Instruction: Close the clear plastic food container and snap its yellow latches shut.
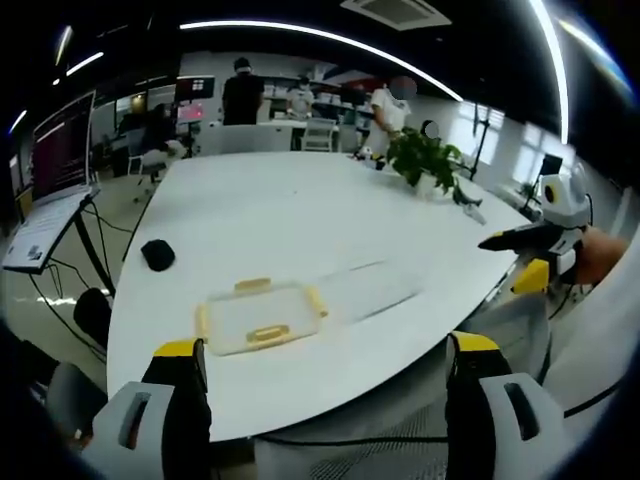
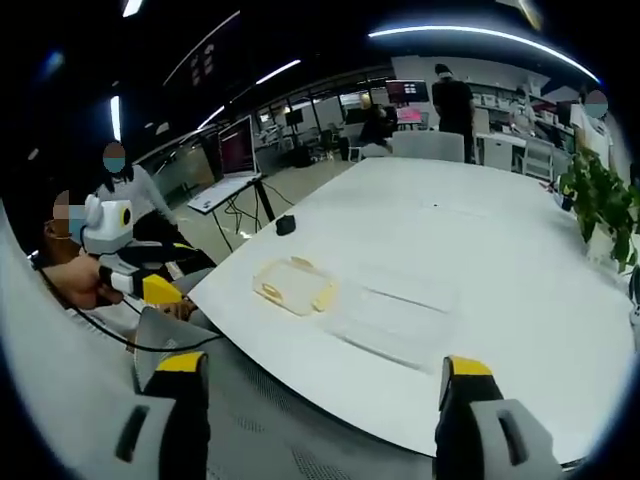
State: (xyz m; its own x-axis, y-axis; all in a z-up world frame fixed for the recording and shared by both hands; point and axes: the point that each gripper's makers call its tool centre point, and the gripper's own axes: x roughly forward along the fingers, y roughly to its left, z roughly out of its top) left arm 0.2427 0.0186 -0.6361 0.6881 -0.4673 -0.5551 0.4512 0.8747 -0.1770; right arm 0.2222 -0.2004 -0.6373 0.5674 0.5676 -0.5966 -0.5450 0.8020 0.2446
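Left gripper (image 1: 325,375) and right gripper (image 2: 318,395) both spread wide, holding nothing, off the table edge. Yellow-latched lid (image 1: 262,317) lies on white table (image 1: 300,210), touching clear container (image 1: 365,288). Black mouse (image 1: 157,254) well apart.

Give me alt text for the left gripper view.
A lid with yellow latches lies beside a clear container on a white table, beyond the open left gripper. A potted plant stands farther back.
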